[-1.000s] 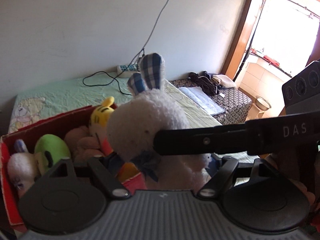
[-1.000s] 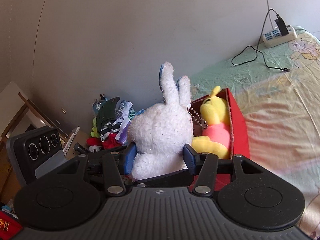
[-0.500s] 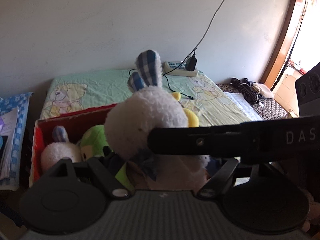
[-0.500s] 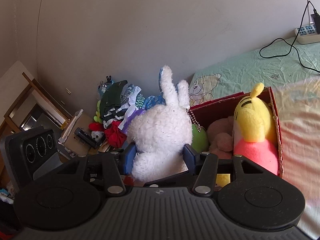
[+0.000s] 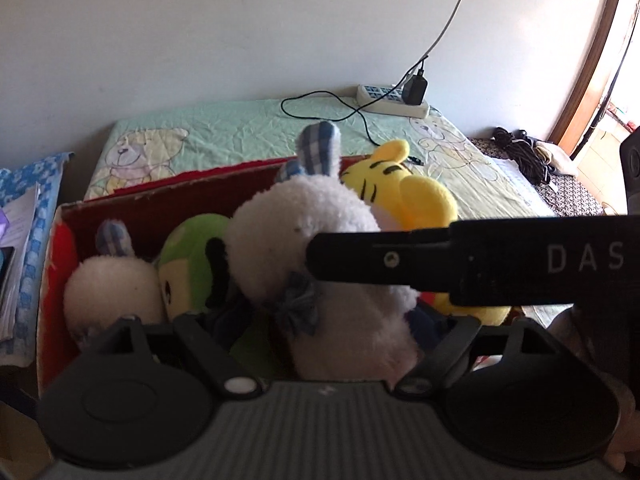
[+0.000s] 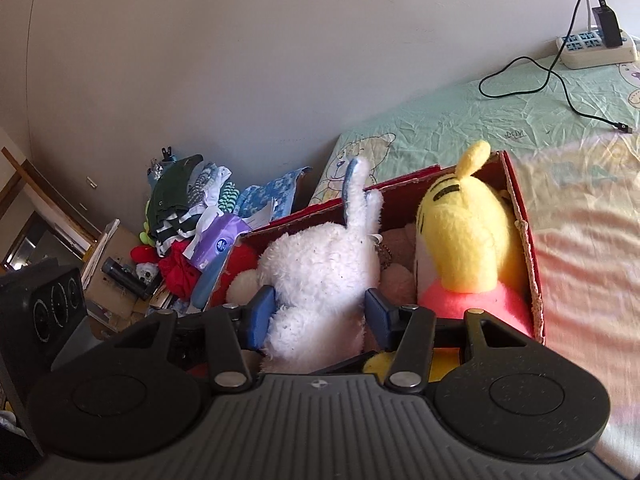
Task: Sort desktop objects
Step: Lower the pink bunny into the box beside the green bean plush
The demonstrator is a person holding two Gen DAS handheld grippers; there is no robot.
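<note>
a: rabbit (image 6: 320,276), the white plush one, sits between the blue pads (image 6: 262,314) of the right gripper (image 6: 318,316), which are clenched on its body. it hangs just over the open top of the red box (image 6: 530,276), its ears pointing up past the far wall.

b: and the left gripper (image 5: 332,320)?

a: in the left wrist view the same rabbit fills the space between its fingers, but the pads are hidden behind the plush, so i cannot tell whether they press on it or stand off. the right gripper's black finger crosses that view in front of the toy.

b: what is already in the box?

a: a yellow tiger toy (image 6: 460,240) at the right end, a green plush (image 5: 192,264) and a smaller white rabbit (image 5: 110,292) toward the left, something pinkish brown underneath.

b: so which step is this?

a: placing, i think. the rabbit looks lined up with the gap between the green plush and the tiger.

b: next move?

a: lower it into that gap, let the pads go, then lift straight up so the ears and bow don't snag.
</note>
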